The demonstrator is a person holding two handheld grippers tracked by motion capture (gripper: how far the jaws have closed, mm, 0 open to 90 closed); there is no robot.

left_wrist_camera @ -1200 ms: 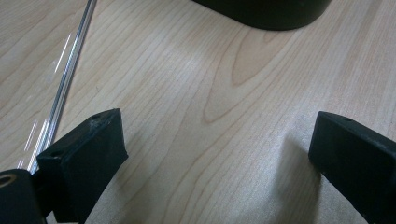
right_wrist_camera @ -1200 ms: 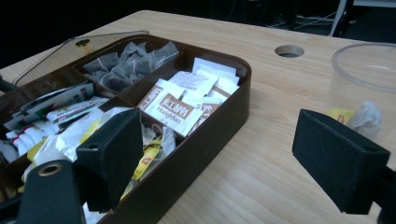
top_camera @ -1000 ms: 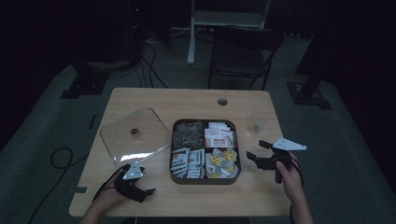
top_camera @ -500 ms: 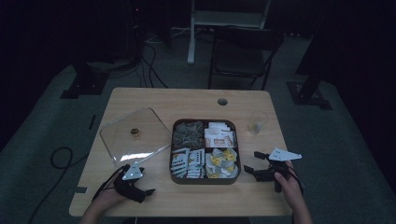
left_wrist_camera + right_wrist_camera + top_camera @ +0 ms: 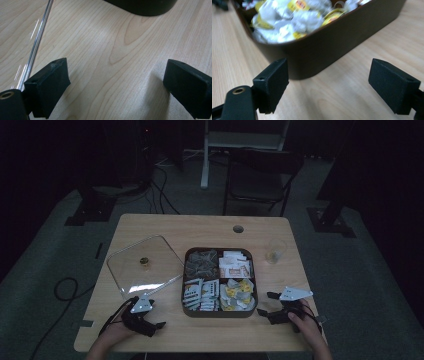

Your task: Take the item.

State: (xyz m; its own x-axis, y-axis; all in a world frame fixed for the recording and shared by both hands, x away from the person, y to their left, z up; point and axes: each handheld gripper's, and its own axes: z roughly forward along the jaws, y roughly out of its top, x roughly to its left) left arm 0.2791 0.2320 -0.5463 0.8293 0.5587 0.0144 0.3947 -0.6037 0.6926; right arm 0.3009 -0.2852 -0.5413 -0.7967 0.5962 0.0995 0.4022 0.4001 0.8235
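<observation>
Brown plastic, a squarish tray [image 5: 220,311] with four compartments, sits mid-table with both my grippers flanking its near edge. My right gripper [image 5: 266,306] lies at about four o'clock from the tray's centre, jaws spread wide and holding nothing, pointed toward nine o'clock at the tray's near right corner — in the right gripper view that rounded corner [image 5: 312,65] stands just past the gap between the jaws, a little toward the left one. My left gripper [image 5: 154,325] rests at about seven o'clock from the tray, also spread and empty, pads down near the bare wood table [image 5: 120,62]; the tray's dark wall [image 5: 142,6] is farther off at twelve o'clock in its own view. So the right hand is the nearer one, and I judge the next reach is its to make.

Contents, by compartment: the near right one holds crumpled white-and-yellow packets [image 5: 236,294], heaped to the rim and closest to my right jaws. Near left holds white sachets with dark print [image 5: 201,295]. Far left has grey-green packets [image 5: 201,264]; far right, white-and-orange ones [image 5: 235,265].

A clear lid [image 5: 145,265] with a small knob lies flat at nine o'clock from the tray, just beside it — its edge runs past my left jaw. A glass [image 5: 274,251] stands apart at two o'clock.
</observation>
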